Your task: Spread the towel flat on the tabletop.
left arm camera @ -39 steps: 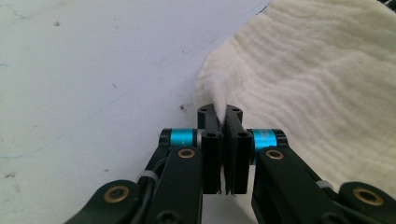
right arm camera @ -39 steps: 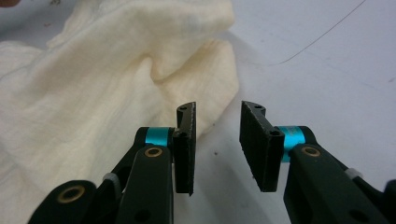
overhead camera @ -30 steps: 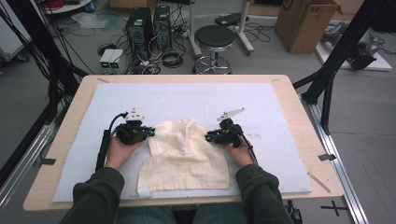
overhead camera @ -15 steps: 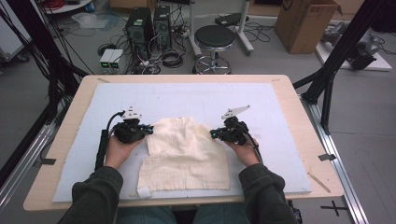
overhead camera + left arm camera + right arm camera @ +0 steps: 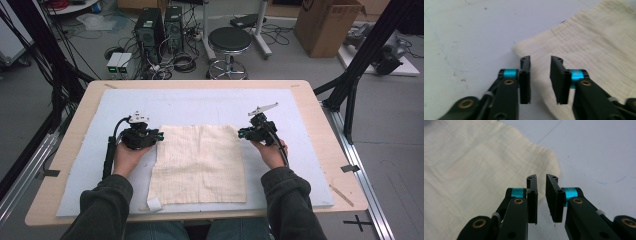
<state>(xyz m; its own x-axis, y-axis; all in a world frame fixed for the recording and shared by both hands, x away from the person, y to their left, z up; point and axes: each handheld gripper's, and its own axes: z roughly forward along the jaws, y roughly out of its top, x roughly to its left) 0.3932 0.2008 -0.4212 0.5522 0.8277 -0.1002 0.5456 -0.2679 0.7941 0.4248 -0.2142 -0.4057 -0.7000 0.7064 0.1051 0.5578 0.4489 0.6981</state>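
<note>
A cream cloth (image 5: 200, 162) lies spread flat on the pale blue mat (image 5: 190, 102). My left gripper (image 5: 159, 134) rests at its far left corner and my right gripper (image 5: 241, 133) at its far right corner. In the left gripper view the jaws (image 5: 540, 63) stand apart over the cloth's corner (image 5: 594, 45); they have just been opening, and nothing is pinched between them. In the right gripper view the jaws (image 5: 541, 180) show a narrow gap above the other corner (image 5: 474, 170); they too have just been opening and grip nothing.
The mat covers most of a wooden table (image 5: 327, 145). A small white tag (image 5: 154, 203) sticks out at the cloth's near left corner. A thin wooden stick (image 5: 341, 195) lies near the table's right front. A stool (image 5: 229, 40) and computer gear stand on the floor beyond.
The cloth's far edge, bunched before, now lies straight and flat. My right gripper has moved right and away from me. Both grippers have let go of the cloth's corners.
</note>
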